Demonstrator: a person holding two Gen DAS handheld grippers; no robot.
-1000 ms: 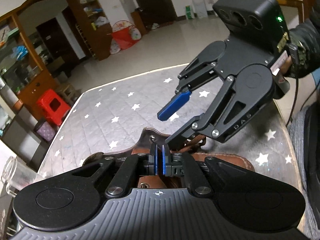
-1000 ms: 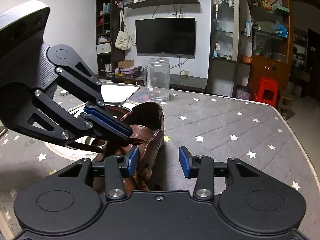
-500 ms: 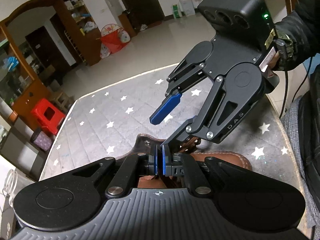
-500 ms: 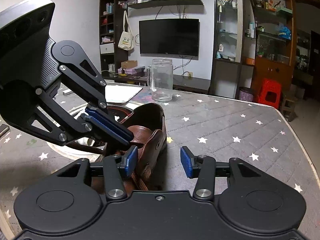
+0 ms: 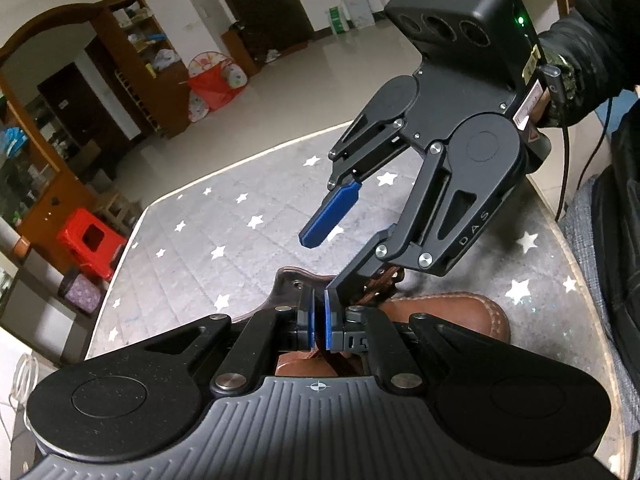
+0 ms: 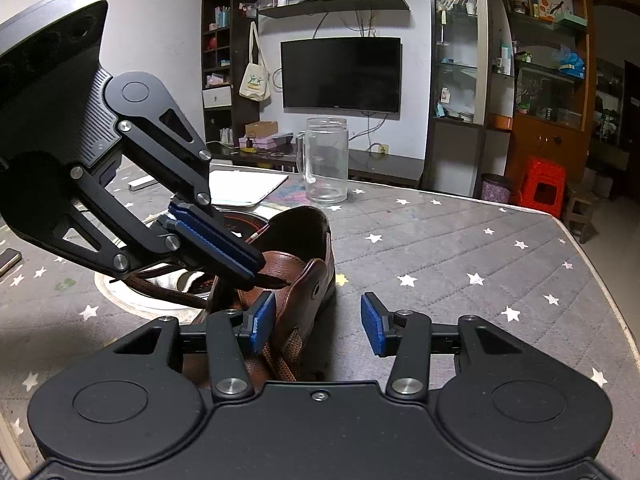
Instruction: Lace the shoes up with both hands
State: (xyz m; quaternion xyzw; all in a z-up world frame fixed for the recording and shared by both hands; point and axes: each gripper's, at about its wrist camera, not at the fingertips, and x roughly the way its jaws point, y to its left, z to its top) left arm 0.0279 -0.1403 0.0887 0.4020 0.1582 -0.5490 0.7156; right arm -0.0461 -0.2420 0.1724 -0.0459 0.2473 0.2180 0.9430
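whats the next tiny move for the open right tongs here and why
Probably ease the right tongs toward the lace tip and shut on it. The left tongs are shut on the brown lace with its tip pointing at an eyelet in the brown shoe, while the right tongs stand open beside that flap, holding nothing.
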